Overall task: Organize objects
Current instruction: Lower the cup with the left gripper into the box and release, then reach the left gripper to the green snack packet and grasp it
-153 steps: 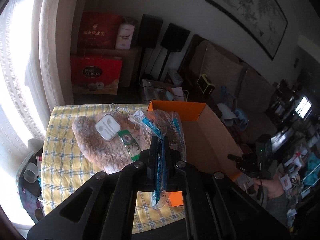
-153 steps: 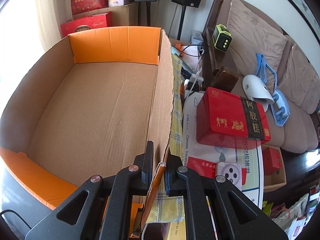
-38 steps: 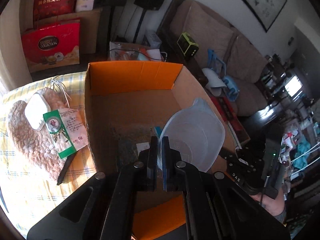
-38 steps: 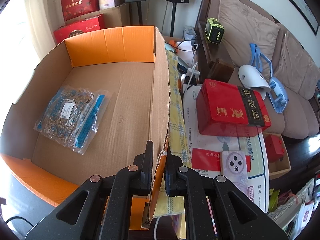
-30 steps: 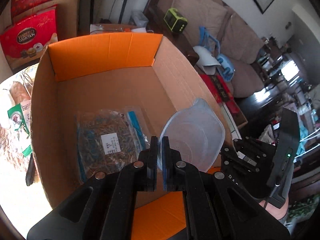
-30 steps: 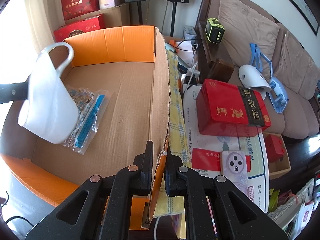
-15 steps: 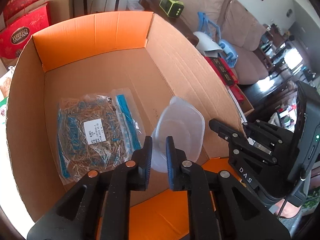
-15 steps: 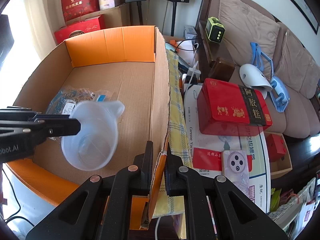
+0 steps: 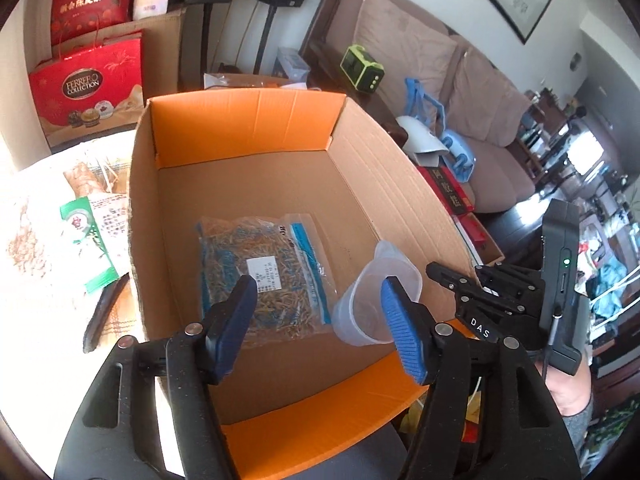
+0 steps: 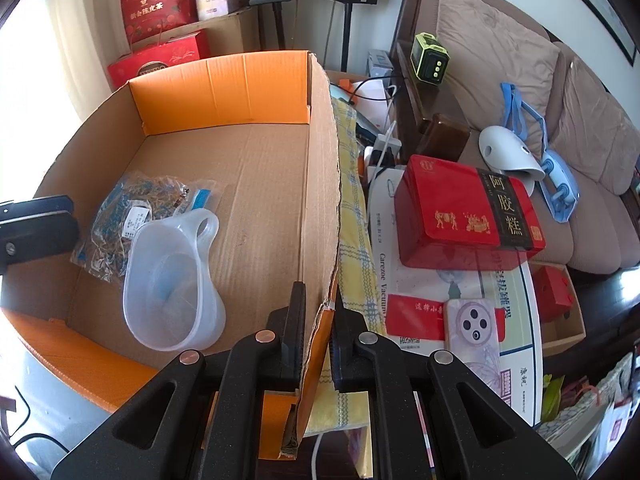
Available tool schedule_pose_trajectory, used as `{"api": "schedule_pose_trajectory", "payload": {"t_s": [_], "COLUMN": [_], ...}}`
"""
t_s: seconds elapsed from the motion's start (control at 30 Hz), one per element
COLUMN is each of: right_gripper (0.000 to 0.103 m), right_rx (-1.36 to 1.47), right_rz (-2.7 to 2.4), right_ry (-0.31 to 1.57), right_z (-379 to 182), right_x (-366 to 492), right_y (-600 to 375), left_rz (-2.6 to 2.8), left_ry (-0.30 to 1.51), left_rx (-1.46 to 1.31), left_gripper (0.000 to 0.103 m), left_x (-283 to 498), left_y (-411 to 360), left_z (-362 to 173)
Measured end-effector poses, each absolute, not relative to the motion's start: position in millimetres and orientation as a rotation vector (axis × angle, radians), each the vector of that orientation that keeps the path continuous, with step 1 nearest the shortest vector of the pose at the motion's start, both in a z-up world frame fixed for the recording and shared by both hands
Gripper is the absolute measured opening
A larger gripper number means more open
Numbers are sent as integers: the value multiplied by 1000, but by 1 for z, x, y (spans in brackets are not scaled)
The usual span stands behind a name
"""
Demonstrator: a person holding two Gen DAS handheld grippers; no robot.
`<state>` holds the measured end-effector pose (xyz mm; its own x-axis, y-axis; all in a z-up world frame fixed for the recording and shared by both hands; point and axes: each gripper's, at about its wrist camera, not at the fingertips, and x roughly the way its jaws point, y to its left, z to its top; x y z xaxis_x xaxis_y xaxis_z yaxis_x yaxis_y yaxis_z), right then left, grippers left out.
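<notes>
Lying tipped on its side inside the cardboard box (image 10: 240,184), the clear plastic measuring cup (image 10: 176,280) rests partly on the bag of small parts (image 10: 132,212) at the box's near end. The left gripper (image 9: 316,316) hangs above them with its blue-padded fingers (image 9: 400,332) spread wide, gripping nothing. The right gripper (image 10: 318,320) is clamped tight on the box's near side wall, beside the yellow checked cloth (image 10: 356,232).

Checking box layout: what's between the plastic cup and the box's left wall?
The zip bag of rubber bands, lying flat on the box floor, with the cup beside it. Clearest in the right wrist view.
</notes>
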<state>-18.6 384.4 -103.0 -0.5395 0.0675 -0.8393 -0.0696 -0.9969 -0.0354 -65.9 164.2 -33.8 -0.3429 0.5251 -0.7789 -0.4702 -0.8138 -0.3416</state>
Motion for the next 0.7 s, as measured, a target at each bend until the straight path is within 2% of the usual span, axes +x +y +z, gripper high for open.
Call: {"api": "schedule_pose_trajectory", "payload": {"t_s": [0.17, 0.23, 0.3, 0.5, 0.7], "right_gripper": [10, 10, 10, 10, 10], "right_rx": [-1467, -1467, -1468, -1471, -1470], "right_rz": [2686, 2686, 2685, 2682, 2682], "right_ry": [3, 2, 0, -4, -4], "right_z": [-104, -104, -105, -105, -105], "right_x": [-18, -18, -18, -18, -18], "right_y": [385, 385, 385, 386, 385], "left_rz": [2208, 2234, 2257, 2364, 2510], "left_ry": [-122, -128, -156, -220, -239], "left_rx": [-1256, -1245, -1236, -1225, -1288], "left_gripper": [66, 71, 82, 92, 93], "left_x": [-71, -73, -75, -89, -111], "left_y": [139, 130, 118, 77, 27], "left_z": [-24, -21, -18, -16, -25]}}
